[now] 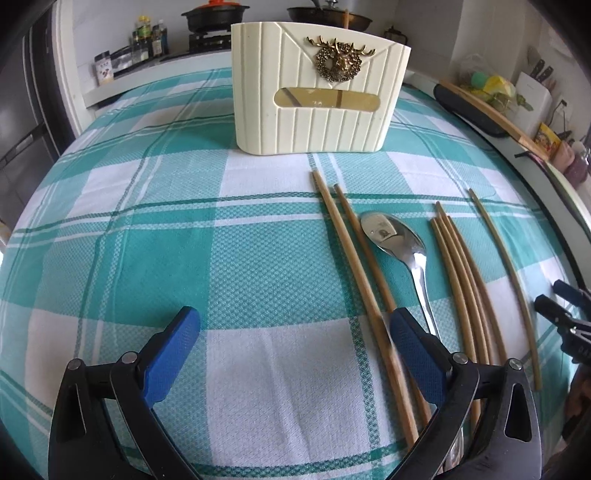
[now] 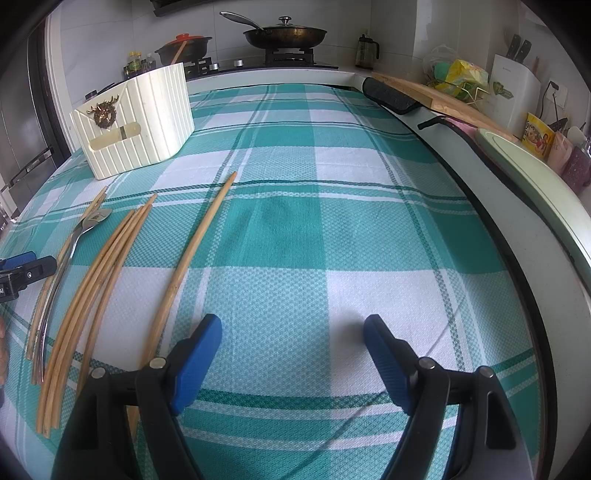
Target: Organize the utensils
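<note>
A cream ribbed utensil holder (image 1: 306, 92) with a brass deer badge stands upright at the far side of the cloth; it also shows in the right wrist view (image 2: 136, 122). Several wooden chopsticks (image 1: 351, 258) and a steel spoon (image 1: 399, 236) lie flat in front of it. One lone chopstick (image 2: 195, 254) lies apart to the right of a bundle (image 2: 99, 280). My left gripper (image 1: 295, 325) is open and empty, low over the cloth, its right finger over the chopsticks. My right gripper (image 2: 293, 332) is open and empty, right of the lone chopstick.
A teal and white checked cloth (image 2: 332, 206) covers the table. Behind it is a stove with a black pan (image 2: 284, 35) and a pot (image 2: 184, 46). A wooden cutting board (image 2: 443, 98), a knife block (image 2: 513, 92) and jars line the counter on the right.
</note>
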Motion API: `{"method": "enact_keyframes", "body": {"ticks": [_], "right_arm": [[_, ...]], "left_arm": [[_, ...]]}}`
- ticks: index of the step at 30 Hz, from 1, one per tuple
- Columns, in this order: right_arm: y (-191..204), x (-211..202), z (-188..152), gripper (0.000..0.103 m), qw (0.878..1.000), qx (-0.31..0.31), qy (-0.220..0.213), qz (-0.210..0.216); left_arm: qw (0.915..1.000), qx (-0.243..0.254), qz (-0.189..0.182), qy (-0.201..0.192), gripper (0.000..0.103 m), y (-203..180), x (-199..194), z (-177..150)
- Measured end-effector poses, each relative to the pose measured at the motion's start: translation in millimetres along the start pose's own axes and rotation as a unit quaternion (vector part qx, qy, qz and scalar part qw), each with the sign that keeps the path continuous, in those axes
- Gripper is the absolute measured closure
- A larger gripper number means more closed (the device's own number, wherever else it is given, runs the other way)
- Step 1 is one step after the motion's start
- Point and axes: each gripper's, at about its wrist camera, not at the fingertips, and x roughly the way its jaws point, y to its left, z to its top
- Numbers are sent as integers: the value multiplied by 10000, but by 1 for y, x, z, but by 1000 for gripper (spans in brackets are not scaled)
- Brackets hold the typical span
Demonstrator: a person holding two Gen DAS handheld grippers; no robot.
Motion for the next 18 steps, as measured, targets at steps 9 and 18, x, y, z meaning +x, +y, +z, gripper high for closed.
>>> {"method": "enact_keyframes", "body": {"ticks": [9, 18], "right_arm": [[0, 0, 0, 22, 10000, -1, -1, 2], [0, 0, 0, 22, 10000, -1, -2, 6]], "left_arm": [[9995, 236, 212, 5, 24, -10, 1, 5], [9999, 131, -59, -47, 95, -4, -6, 2]]}}
